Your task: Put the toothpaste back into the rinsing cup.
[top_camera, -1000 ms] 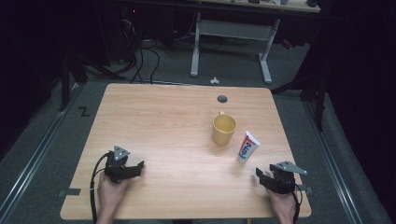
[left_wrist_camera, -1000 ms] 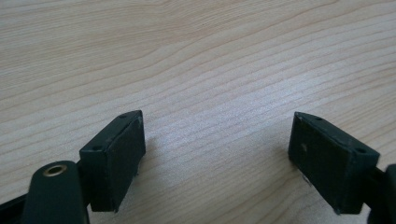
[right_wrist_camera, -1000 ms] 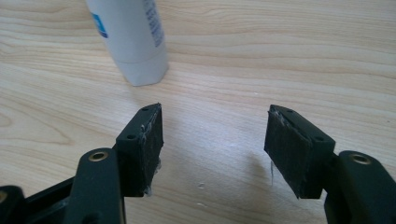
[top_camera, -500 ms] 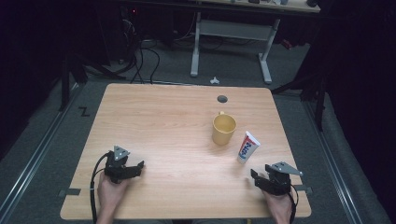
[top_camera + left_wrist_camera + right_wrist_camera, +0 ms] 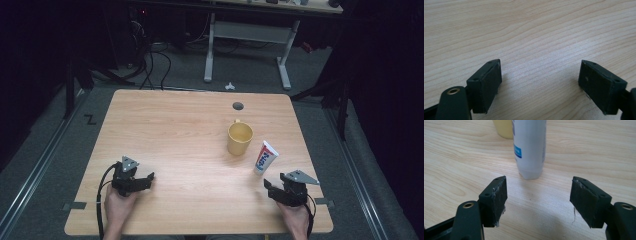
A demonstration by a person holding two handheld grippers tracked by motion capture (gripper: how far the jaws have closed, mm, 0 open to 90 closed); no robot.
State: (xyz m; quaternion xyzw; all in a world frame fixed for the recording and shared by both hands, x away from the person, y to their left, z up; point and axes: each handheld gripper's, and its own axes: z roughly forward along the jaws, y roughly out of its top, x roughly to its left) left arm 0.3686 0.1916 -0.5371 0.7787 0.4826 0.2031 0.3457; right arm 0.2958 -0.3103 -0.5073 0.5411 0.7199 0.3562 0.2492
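at the near right corner of the wooden table (image 5: 170, 125), my right gripper (image 5: 280, 187) sat low over the wood, its jaws having just been opening and now spread wide with nothing between them. in the right gripper view the two black pads (image 5: 496, 200) framed bare table, and the toothpaste tube (image 5: 530, 147) stood upright on its cap just ahead of the gap, not touched by either pad. from the high view i saw the same white tube (image 5: 265, 157), with its red and blue print, leaning a little, near the right gripper and just right of the yellow mug (image 5: 240, 138). the mug stood upright with its mouth open to the camera, close beside the tube but apart from it; its lower wall (image 5: 502, 128) showed behind the tube in the right gripper view. my left gripper (image 5: 142, 181) rested at the near left of the table, well apart from tube and mug, held in my left hand (image 5: 118, 202). its jaws also stood wide apart and gripped nothing, with only wood grain between the pads (image 5: 486, 83). a small round cable hole (image 5: 238, 106) lay near the far edge, beyond the mug.
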